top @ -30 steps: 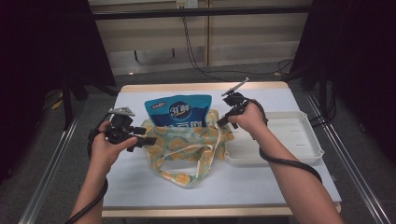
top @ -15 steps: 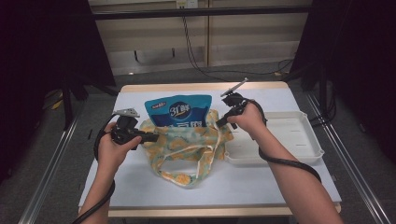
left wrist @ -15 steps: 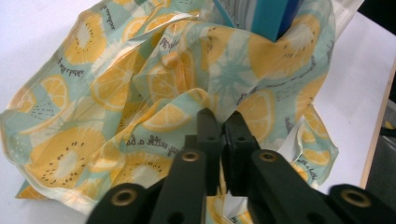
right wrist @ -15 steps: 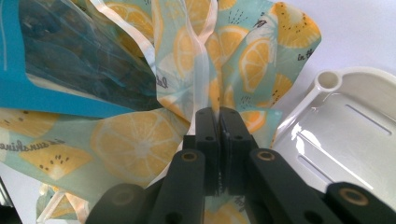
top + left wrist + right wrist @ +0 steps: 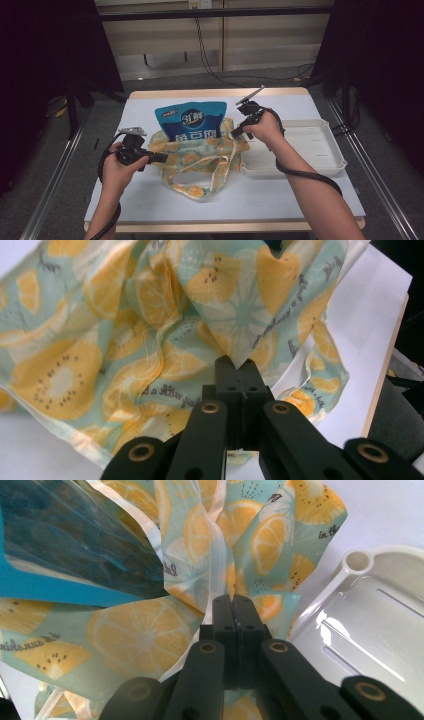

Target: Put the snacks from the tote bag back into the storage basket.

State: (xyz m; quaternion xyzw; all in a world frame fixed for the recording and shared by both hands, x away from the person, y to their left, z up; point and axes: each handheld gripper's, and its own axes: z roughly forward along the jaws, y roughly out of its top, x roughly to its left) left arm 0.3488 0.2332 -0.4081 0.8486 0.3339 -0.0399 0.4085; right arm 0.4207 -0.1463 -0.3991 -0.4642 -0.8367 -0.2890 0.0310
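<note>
**Fruit bag pinched at both sides**

A cloth bag (image 5: 200, 155) with orange and lemon slices printed on it is laid in the middle of the white surface (image 5: 300, 195). A blue snack pouch (image 5: 192, 120) is stuck in the bag's mouth, at 12 o'clock from the bag's middle, and its top half is seen poking out toward the far edge. The bag's long handles (image 5: 197, 187) are spread in loops toward 6 o'clock.

The left tool (image 5: 159, 158) is held at 9 o'clock of the bag. Its jaws have just been closing, and now they are shut tight on a fold of the bag's cloth. In the left gripper view, the printed cloth (image 5: 150, 330) is seen bunched up right at the tips of the left tool (image 5: 237, 365).

The right tool (image 5: 235, 133) is held at 2 o'clock of the bag, by the bag's top corner. Its jaws are pressed together too, and the bag's edge is nipped between them. In the right gripper view, the cloth (image 5: 145, 635) and a pale strap (image 5: 215, 565) are met by the tips of the right tool (image 5: 232, 600), with the blue pouch (image 5: 65, 545) off at 10 o'clock.

A white plastic tray (image 5: 330, 160) is set at 3 o'clock, just beside the bag.
</note>
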